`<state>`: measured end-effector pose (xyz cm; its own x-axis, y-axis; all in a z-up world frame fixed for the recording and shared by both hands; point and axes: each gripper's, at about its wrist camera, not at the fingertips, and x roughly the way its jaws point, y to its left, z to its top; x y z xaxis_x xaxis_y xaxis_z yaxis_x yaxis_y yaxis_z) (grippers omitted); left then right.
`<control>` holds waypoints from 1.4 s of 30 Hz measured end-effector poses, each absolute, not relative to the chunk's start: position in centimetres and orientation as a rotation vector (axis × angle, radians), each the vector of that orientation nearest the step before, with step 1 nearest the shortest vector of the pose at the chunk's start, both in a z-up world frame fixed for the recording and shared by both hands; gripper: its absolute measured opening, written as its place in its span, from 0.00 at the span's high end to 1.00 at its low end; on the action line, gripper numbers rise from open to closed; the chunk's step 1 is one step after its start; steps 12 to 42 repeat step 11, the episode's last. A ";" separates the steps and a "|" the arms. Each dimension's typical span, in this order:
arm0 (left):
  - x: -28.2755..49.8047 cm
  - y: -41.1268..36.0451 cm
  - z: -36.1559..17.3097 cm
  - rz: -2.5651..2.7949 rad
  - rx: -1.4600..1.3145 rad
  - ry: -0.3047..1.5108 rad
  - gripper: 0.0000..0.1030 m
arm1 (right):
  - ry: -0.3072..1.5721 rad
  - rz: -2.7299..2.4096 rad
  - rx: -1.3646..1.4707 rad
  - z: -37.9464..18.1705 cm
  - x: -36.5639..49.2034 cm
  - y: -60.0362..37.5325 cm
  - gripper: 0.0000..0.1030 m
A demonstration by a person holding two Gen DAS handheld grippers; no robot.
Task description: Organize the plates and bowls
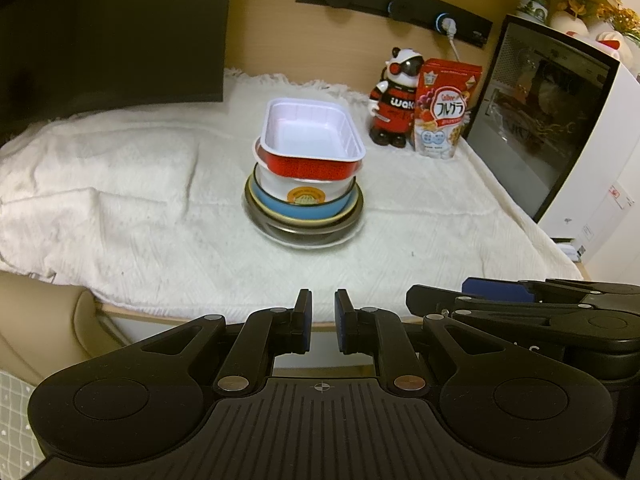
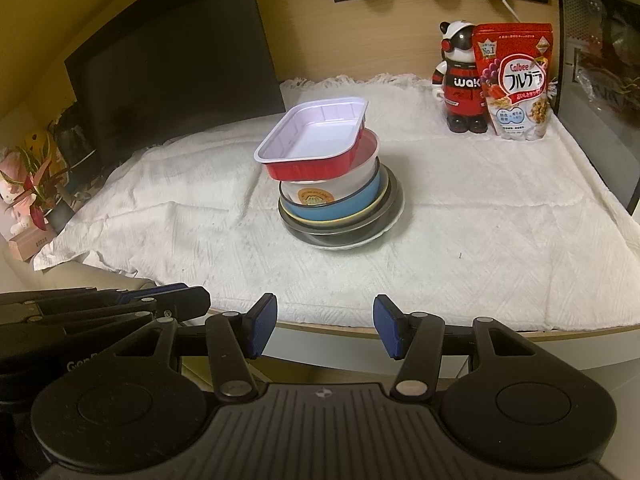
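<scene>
A stack of dishes stands mid-table on the white cloth [image 1: 120, 208]. On top sits a red rectangular tray [image 1: 312, 136] [image 2: 316, 136] with a white inside, slightly askew. Under it come a white bowl [image 1: 276, 188] [image 2: 320, 194] with a yellow emblem, a blue bowl [image 1: 308, 213] [image 2: 344, 208], a dark plate [image 1: 304, 232] [image 2: 386, 204] and a white plate [image 1: 344, 240] [image 2: 360, 243]. My left gripper [image 1: 323, 304] hangs shut and empty over the table's front edge, well short of the stack. My right gripper [image 2: 325, 320] is open and empty beside it, also short of the stack.
A dark monitor [image 1: 112, 36] [image 2: 176, 60] stands at the back left. A panda figure [image 1: 394, 96] [image 2: 460, 80] and a red cereal bag [image 1: 444, 108] [image 2: 514, 80] stand at the back right, next to a glass-door appliance [image 1: 540, 112]. Plants [image 2: 32, 184] sit far left.
</scene>
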<state>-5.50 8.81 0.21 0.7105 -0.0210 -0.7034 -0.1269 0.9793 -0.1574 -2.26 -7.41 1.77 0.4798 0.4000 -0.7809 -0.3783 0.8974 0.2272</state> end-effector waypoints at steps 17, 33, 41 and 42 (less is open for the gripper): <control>-4.8 10.7 -0.3 0.104 -0.251 0.808 0.86 | 0.968 0.489 0.009 1.6 -1.6 -6.5 0.48; -4.8 10.7 -0.3 0.104 -0.251 0.808 0.86 | 0.968 0.489 0.009 1.6 -1.6 -6.5 0.48; -4.8 10.7 -0.3 0.104 -0.251 0.808 0.86 | 0.968 0.489 0.009 1.6 -1.6 -6.5 0.48; -4.8 10.7 -0.3 0.104 -0.251 0.808 0.86 | 0.968 0.489 0.009 1.6 -1.6 -6.5 0.48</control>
